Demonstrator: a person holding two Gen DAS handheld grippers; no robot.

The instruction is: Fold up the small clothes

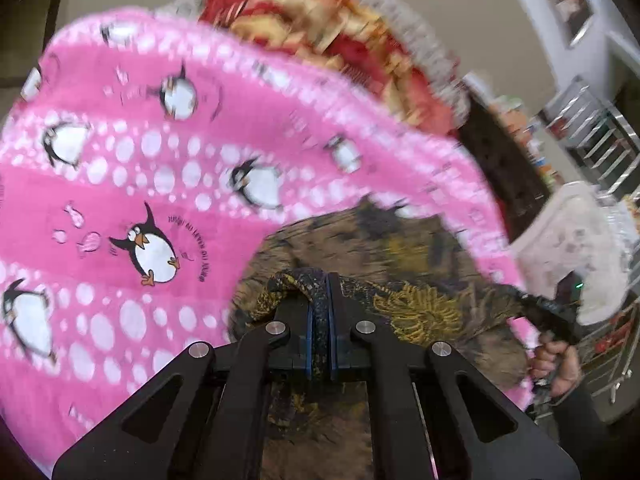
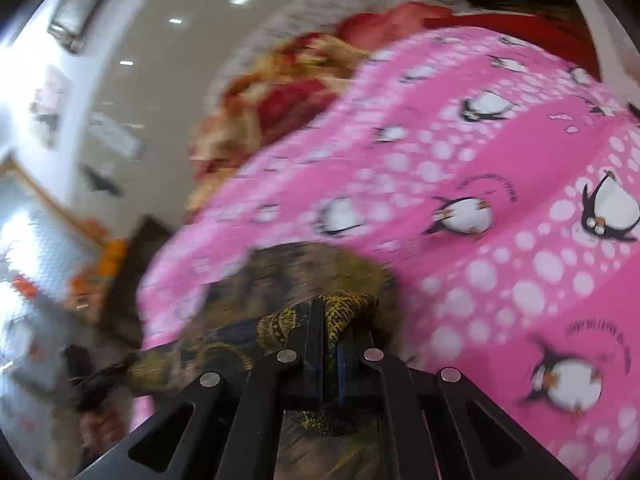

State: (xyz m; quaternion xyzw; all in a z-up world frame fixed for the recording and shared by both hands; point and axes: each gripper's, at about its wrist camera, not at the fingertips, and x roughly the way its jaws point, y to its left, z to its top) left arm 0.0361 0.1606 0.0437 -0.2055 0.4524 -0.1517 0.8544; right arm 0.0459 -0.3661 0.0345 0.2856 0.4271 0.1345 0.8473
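Note:
A dark brown garment with a yellow pattern (image 1: 408, 292) is stretched between my two grippers above a pink penguin-print blanket (image 1: 132, 184). My left gripper (image 1: 320, 288) is shut on one bunched edge of the garment. My right gripper (image 2: 324, 312) is shut on the other edge (image 2: 344, 312); it also shows far right in the left wrist view (image 1: 556, 312), held by a hand. The garment hangs below and ahead of both grippers (image 2: 304, 272). Both views are blurred by motion.
A red and yellow floral cloth (image 1: 328, 28) lies past the blanket (image 2: 500, 200), and it shows in the right wrist view too (image 2: 280, 96). A white cloth-like object (image 1: 572, 236) and metal racks (image 1: 592, 136) are at the right. Beige floor surrounds the bedding.

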